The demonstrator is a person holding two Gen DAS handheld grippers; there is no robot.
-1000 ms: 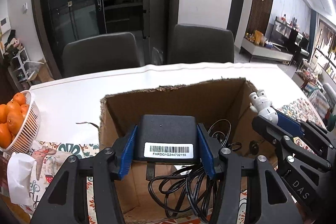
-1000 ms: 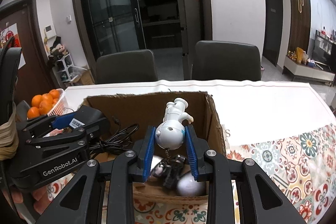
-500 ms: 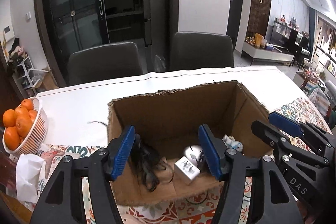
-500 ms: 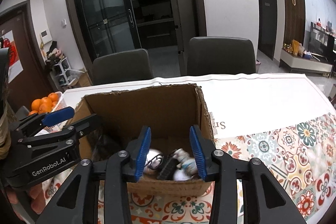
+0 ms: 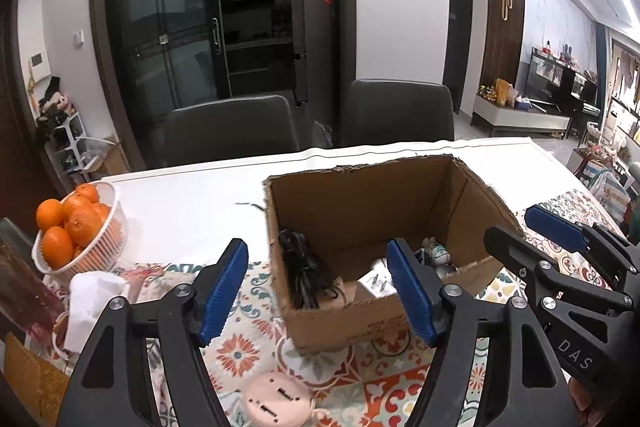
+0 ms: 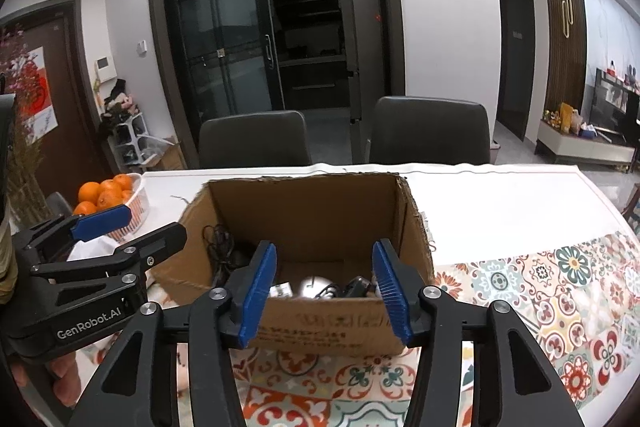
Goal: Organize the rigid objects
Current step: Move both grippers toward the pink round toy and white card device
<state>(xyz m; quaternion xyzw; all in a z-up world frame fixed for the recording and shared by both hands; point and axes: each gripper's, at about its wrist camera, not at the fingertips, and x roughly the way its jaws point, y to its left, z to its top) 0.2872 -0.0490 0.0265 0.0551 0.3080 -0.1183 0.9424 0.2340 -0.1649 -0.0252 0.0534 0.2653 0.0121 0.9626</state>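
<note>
Patterned tablecloth (image 5: 236, 351), torn-rimmed (brown) cardboard box (image 5: 360, 203)

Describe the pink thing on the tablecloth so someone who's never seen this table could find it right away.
Start at the open cardboard box on the patterned tablecloth. On the cloth just in front of its near wall lies a small pale pink plastic gadget. It's the only pink, slotted item, outside the box.

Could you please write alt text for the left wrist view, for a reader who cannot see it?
The left gripper, jaws open and empty after just opening, faces an open cardboard box on a patterned tablecloth. A black cable and small items lie inside the box. A basket of oranges stands left; the right gripper shows at right.
</note>
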